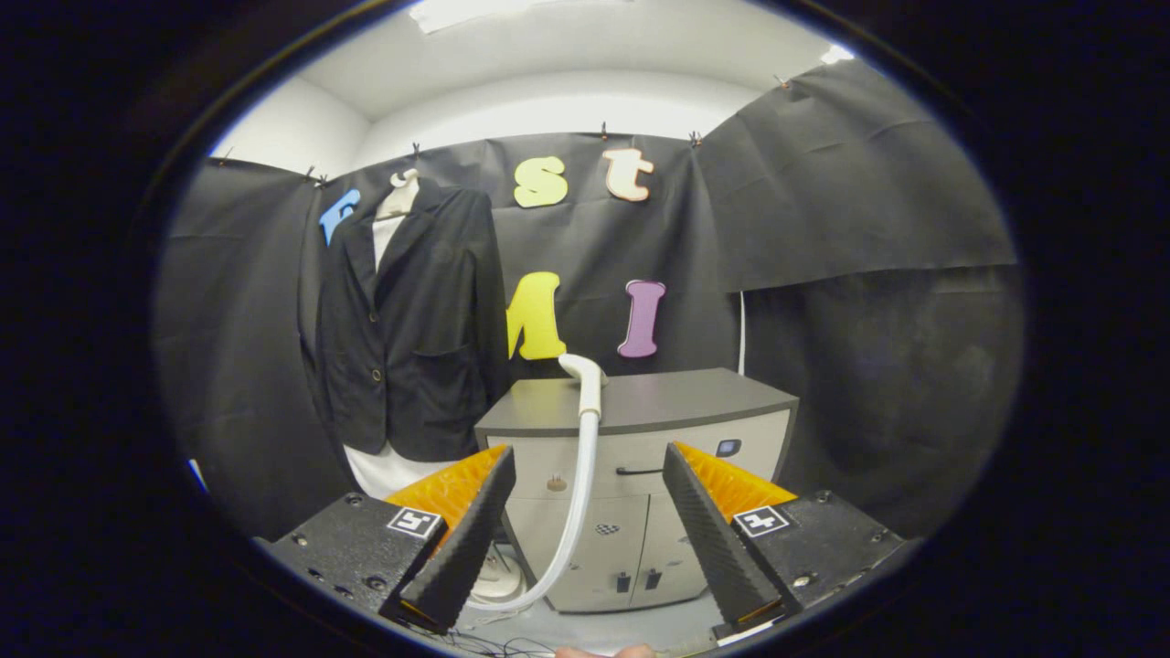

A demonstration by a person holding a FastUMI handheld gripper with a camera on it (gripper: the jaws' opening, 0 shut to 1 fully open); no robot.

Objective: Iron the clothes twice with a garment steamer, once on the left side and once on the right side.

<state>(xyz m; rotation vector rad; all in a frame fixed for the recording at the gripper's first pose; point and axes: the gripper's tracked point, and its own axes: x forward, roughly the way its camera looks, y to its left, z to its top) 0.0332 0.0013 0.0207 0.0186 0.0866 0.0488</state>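
Note:
A black jacket (pixel 409 320) over a white shirt hangs on a hanger against the booth wall, beyond my left finger. The steamer's white head (pixel 585 376) rests on top of a grey cabinet (pixel 640 402), straight ahead past my fingers. Its white hose (pixel 578 512) curves down the cabinet front to a white base (pixel 498 578) on the floor, partly hidden behind my left finger. My gripper (pixel 590 461) stands open with nothing pressed between the fingers; the hose shows in the gap, farther off.
The cabinet has a drawer with a dark handle (pixel 637 472) and two lower doors. Thin cables (pixel 494 644) lie on the floor near me. A fingertip of a hand (pixel 599 652) shows at the very bottom. Black cloth walls close the booth on all sides.

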